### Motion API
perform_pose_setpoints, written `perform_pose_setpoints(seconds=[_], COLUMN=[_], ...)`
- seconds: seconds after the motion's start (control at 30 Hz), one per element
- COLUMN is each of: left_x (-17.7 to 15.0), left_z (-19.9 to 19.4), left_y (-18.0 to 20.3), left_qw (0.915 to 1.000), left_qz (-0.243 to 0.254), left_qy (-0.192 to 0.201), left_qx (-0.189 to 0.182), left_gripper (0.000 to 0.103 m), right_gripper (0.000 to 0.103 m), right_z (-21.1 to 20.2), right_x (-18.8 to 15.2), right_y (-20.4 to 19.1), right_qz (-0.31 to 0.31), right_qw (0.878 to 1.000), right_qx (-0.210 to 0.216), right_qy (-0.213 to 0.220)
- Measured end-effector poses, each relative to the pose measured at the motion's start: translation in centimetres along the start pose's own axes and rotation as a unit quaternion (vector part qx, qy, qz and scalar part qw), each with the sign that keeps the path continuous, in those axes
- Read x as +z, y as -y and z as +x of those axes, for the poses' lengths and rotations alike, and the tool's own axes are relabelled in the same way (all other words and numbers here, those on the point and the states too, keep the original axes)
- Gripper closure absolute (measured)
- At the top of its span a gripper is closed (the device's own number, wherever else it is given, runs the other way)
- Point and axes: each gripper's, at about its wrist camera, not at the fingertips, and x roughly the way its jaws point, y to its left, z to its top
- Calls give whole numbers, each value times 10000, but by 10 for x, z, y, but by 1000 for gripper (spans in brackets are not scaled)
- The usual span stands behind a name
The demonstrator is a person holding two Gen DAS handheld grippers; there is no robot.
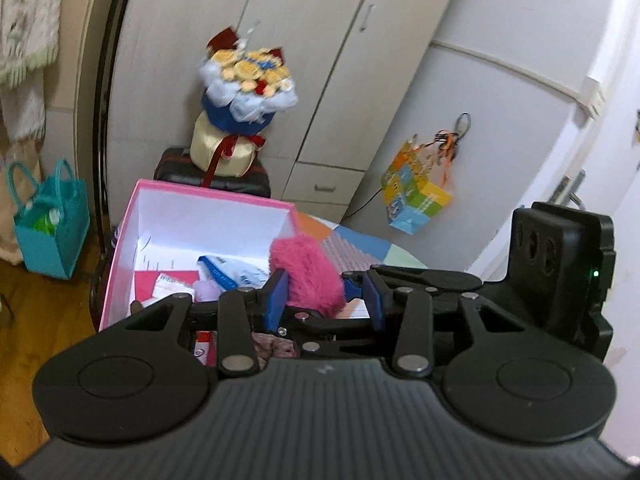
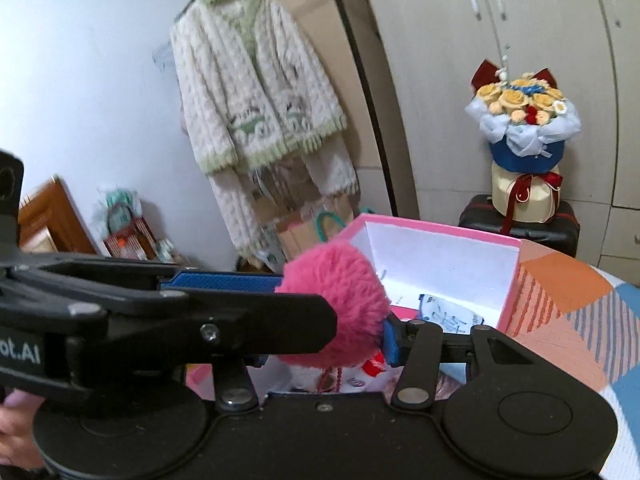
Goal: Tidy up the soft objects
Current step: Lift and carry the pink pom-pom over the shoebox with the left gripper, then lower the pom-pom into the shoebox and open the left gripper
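Nearest the lens in the left wrist view, the left tool (image 1: 324, 300) stands with its blue pads partly spread, and a fluffy pink pompom (image 1: 306, 278) sits between them; the left pad touches the fur, while the right pad looks to stand just off it, so I cannot tell whether this tool truly grips it; the right tool (image 2: 320, 340) crosses in from the side, and in its own view the same pompom (image 2: 340, 312) fills the gap between its pads, with the one visible blue pad touching the fur, though whether it clamps I cannot tell either; the pompom hangs above the open pink box (image 1: 208, 200), which rests on a patchwork bed cover (image 2: 568, 300) and already holds papers and small packets; the step in hand seems to be carrying the soft ball over the box or passing it between tools; next, one tool should let go cleanly and the other lower the ball inside the walls; farther off stand a bouquet (image 1: 246, 88) on a dark case and a wardrobe (image 1: 320, 40).
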Motion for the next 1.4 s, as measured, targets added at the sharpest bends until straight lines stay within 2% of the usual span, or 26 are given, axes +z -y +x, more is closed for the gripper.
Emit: perform_pose_setpoints(seconds=[0.33,0.5,0.6,0.63,0.67,0.73,0.8,1.03,1.4], left_x=[1,3,1,-1,-2,-4,-5,-7,-19], left_z=[50,65,67,67,65,64,61,46,-1], left_y=[-60,-74,-77,-76,-76,-78,-82,-78,-54], left_qw=[9969,9955,9956,9963,9967,9968,9963,9955,9939], left_qz=[-678,-799,-790,-695,-642,-623,-684,-624,-278], left_qy=[-402,-512,-439,-376,-325,-346,-358,-159,202], left_qx=[25,56,230,330,388,372,378,693,1049], left_gripper=[64,64,63,63,62,62,62,59,45], right_gripper=[46,46,46,45,38,29,29,29,29], right_z=[77,95,102,103,102,101,101,87,18], right_x=[14,13,15,15,16,15,13,11,-13], right_y=[17,24,28,29,29,27,23,26,0], right_qz=[-672,-674,-524,-443,-355,-332,-484,-386,-642], right_qw=[9930,9916,9915,9917,9919,9921,9917,9942,9943], right_qx=[-44,-78,-94,-80,-57,-132,-261,-426,-830], right_qy=[-970,-1104,-1186,-1204,-1217,-1201,-1164,-912,-172])
